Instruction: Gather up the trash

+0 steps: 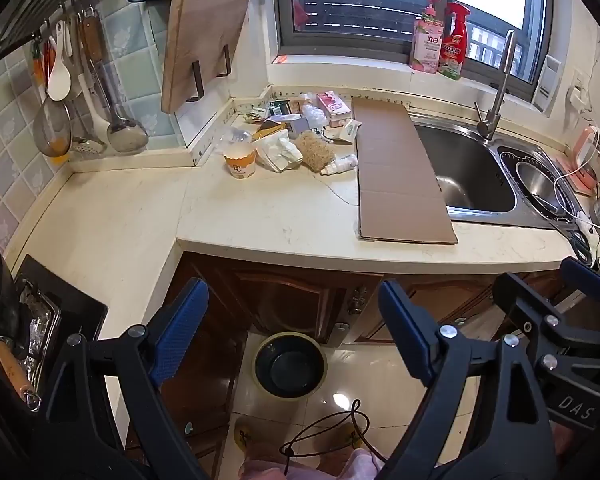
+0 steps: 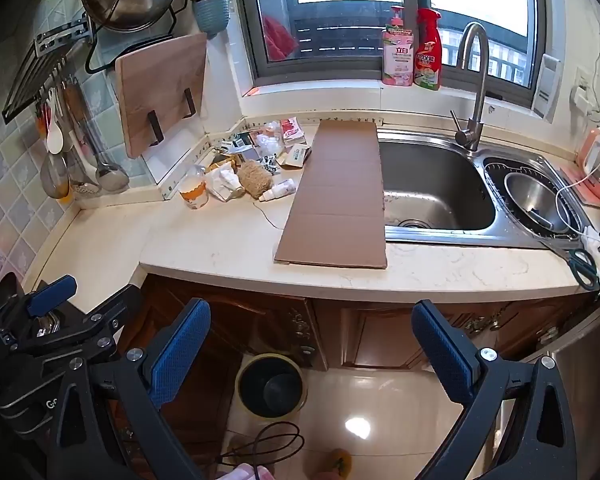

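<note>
Blue-padded left gripper (image 1: 292,332) and right gripper (image 2: 312,352) tilt downward, both released, above the bin (image 2: 269,385).

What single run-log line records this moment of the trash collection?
stage: start | left gripper: open, empty | right gripper: open, empty | trash pile: untouched on counter | bin: on floor
</note>
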The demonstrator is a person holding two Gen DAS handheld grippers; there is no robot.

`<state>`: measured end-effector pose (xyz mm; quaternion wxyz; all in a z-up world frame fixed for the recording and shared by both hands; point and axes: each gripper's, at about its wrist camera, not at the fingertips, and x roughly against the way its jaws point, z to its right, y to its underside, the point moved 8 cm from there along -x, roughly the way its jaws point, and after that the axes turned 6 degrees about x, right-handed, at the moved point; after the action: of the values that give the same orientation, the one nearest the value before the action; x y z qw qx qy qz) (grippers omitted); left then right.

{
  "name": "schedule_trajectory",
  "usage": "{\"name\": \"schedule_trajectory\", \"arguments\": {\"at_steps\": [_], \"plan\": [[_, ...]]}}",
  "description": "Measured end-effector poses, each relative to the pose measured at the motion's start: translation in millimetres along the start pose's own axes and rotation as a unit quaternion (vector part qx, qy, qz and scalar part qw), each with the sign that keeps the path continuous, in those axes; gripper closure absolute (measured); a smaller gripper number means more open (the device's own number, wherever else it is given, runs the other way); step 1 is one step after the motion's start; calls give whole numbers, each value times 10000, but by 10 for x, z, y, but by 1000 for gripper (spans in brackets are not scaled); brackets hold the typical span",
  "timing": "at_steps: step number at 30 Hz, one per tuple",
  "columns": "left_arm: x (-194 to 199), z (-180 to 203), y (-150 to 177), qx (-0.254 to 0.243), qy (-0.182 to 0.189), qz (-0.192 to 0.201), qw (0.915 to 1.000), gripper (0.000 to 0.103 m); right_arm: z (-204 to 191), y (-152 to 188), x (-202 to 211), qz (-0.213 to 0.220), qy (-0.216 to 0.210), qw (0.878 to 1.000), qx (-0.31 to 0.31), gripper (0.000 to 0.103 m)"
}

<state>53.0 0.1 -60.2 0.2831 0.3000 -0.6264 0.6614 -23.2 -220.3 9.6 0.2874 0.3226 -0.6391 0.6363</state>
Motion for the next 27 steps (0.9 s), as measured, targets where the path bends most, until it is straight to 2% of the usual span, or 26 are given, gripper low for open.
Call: {"name": "schedule_trajectory", "arguments": {"at_steps": [18,27], "plan": [[7,-4,6,-12,1,-33,10000,18,-35,27,-31,-11,-40,10000,-29,1],[-126,-82,158,-4,-34,-91,10000,18,-63,59,-113,-29,-82,10000,5,1]]}}
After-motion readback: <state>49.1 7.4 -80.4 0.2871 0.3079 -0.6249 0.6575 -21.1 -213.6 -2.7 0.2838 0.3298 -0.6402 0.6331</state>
